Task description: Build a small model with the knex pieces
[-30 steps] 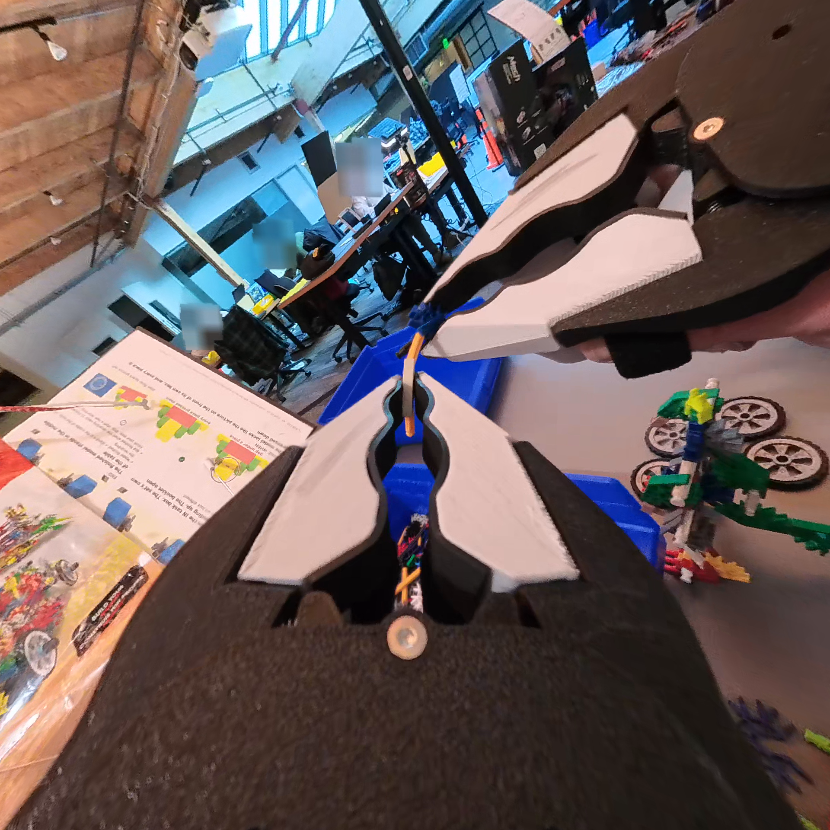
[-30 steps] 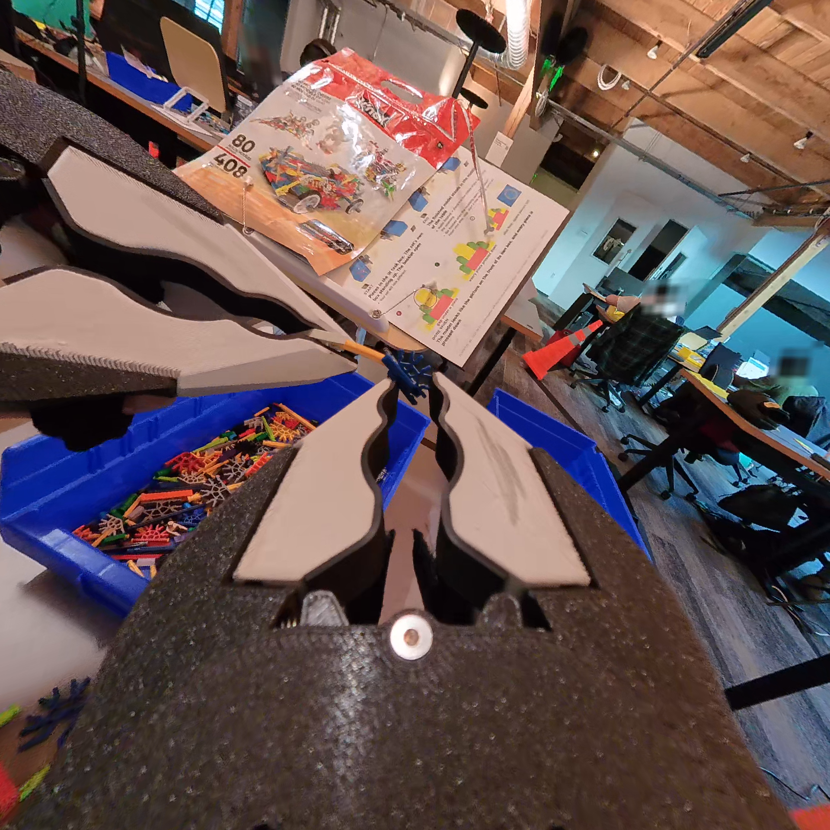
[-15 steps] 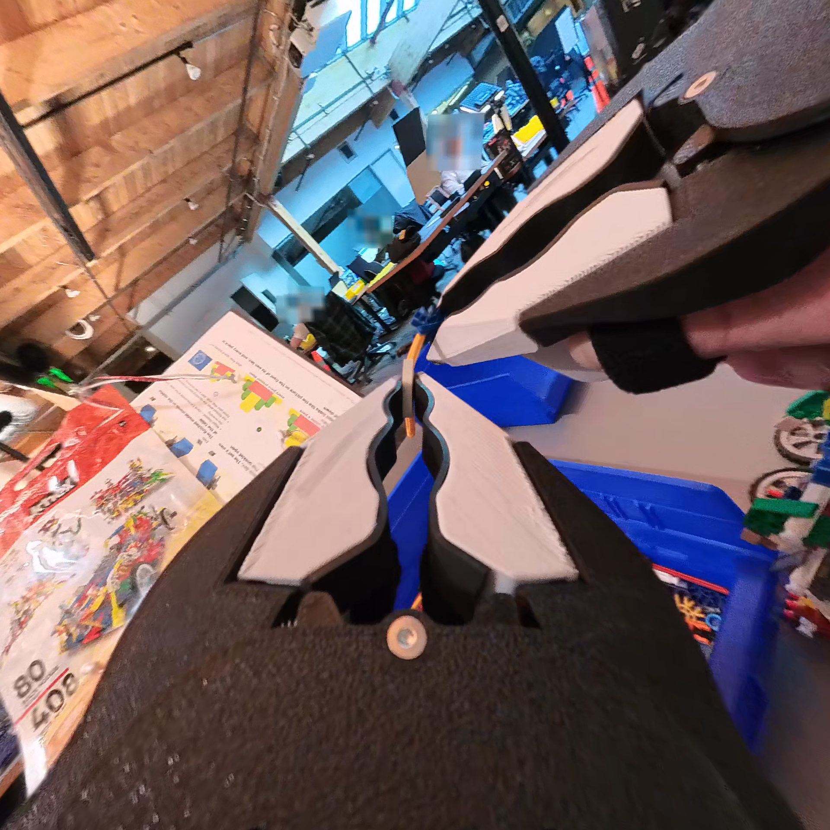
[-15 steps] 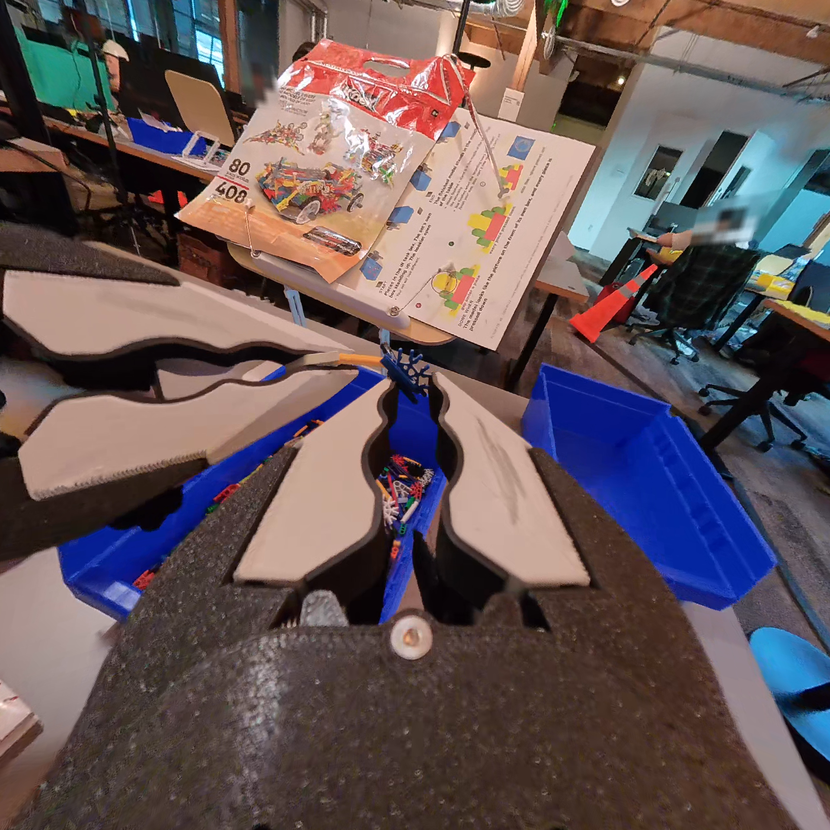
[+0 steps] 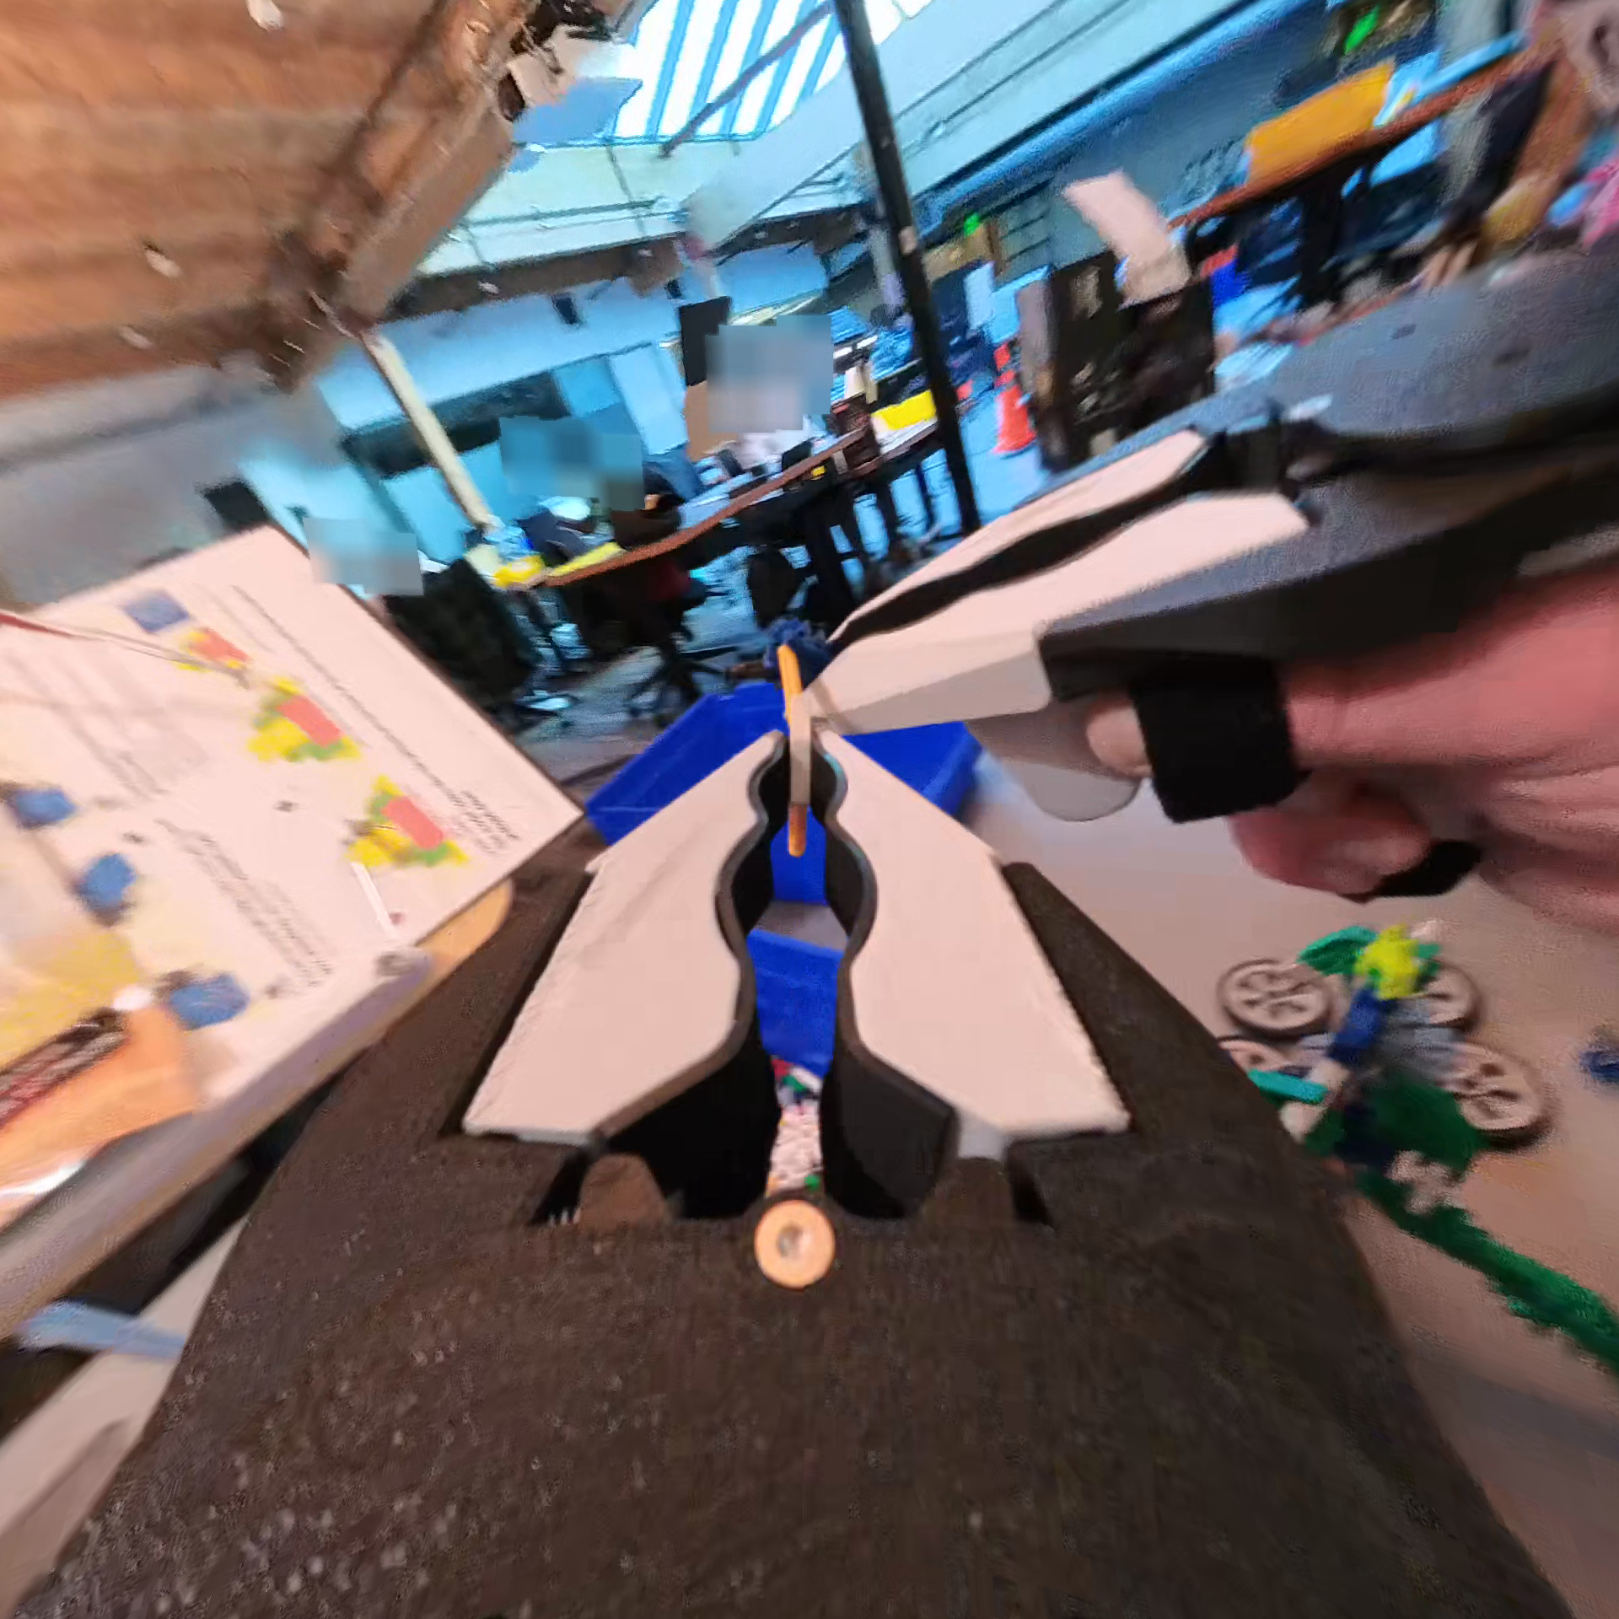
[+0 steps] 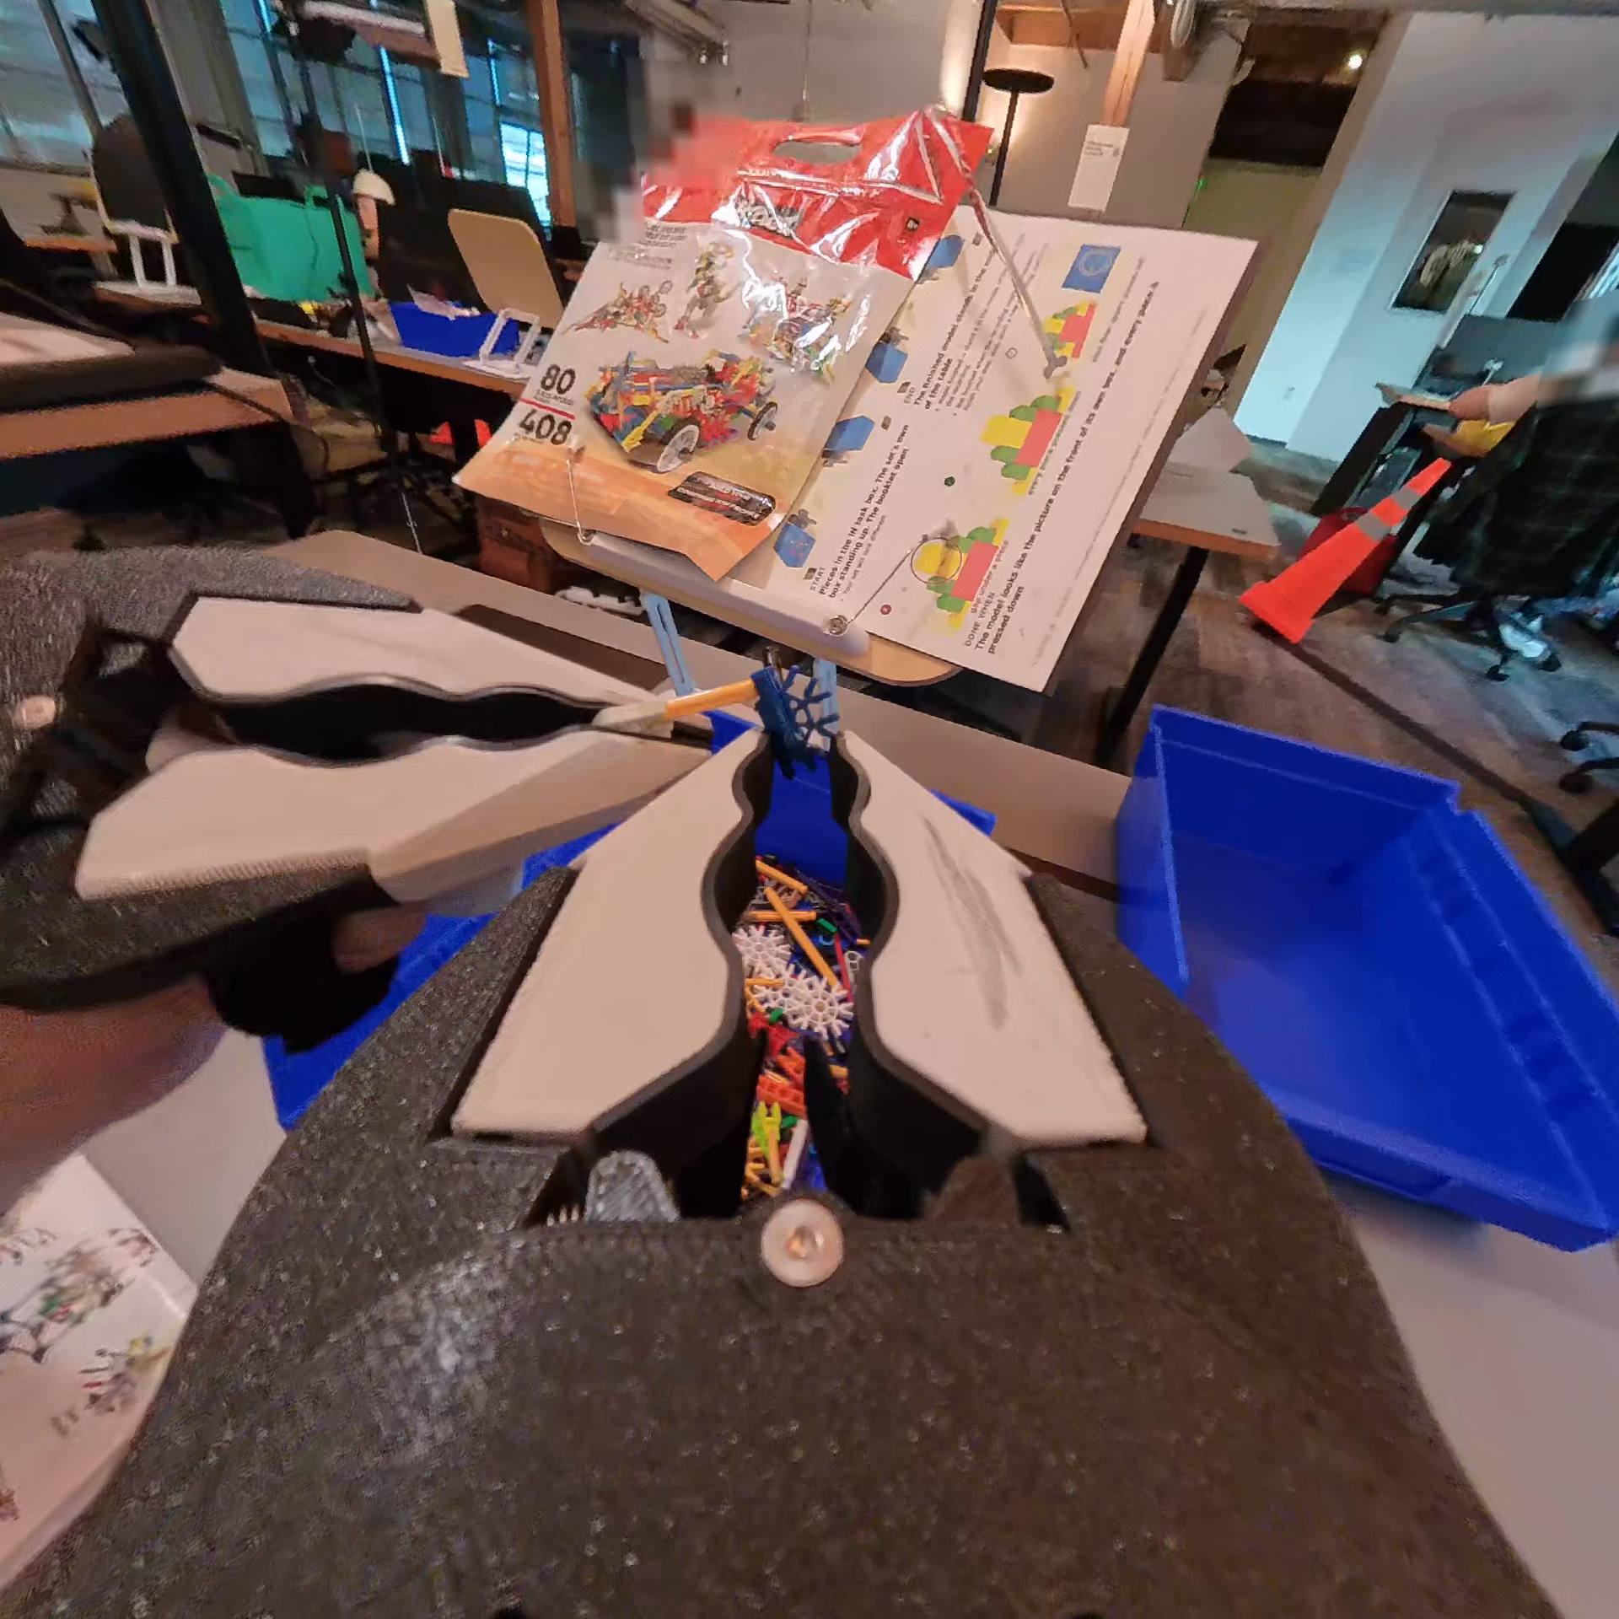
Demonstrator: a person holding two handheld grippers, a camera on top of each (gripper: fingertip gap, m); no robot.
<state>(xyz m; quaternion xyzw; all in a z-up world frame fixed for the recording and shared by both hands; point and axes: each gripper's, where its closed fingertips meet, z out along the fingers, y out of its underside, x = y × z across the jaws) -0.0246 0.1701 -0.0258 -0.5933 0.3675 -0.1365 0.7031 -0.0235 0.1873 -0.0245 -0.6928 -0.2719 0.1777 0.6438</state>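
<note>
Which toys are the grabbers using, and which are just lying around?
In use:
left gripper, shut on orange rod
right gripper, shut on blue connector

Lying about:
parts bin
empty bin
wheeled model
instruction stand

Open-plan workshop-office: exposed timber ceiling (image 5: 175,158), rows of desks (image 5: 771,499) with office chairs (image 6: 1489,604), orange traffic cone (image 6: 1340,561), blue parts bins (image 6: 1367,964) on worktop (image 6: 1489,1367).

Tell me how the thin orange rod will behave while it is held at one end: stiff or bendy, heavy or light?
The orange rod looks straight in the left tongs, so probably stiff. It seems light, being thin plastic. The blue snowflake connector in the right tongs might lever it sideways.
</note>
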